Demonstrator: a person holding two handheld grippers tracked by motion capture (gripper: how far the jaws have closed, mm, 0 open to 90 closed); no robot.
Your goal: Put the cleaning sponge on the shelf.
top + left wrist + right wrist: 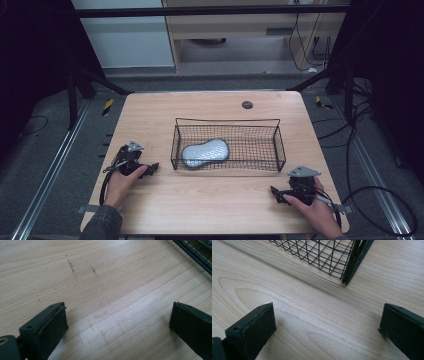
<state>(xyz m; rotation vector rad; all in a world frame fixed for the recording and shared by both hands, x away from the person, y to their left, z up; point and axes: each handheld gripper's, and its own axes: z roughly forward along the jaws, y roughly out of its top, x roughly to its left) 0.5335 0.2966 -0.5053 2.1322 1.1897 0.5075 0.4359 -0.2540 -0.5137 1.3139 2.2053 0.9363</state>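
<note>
Both grippers — left [150, 169], right [276, 192] — rest wide-jawed on bare table [210, 210] beside the wire basket [277, 145].

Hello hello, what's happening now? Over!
Both grippers, left and right, open, empty, resting on table. Grey pad inside wire basket. Nothing in the way.

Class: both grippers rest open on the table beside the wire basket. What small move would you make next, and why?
Probably lift the left gripper toward the grey pouch in the basket: the pouch lies at the basket's left end, nearer that gripper, whose jaws stand open and empty.
</note>
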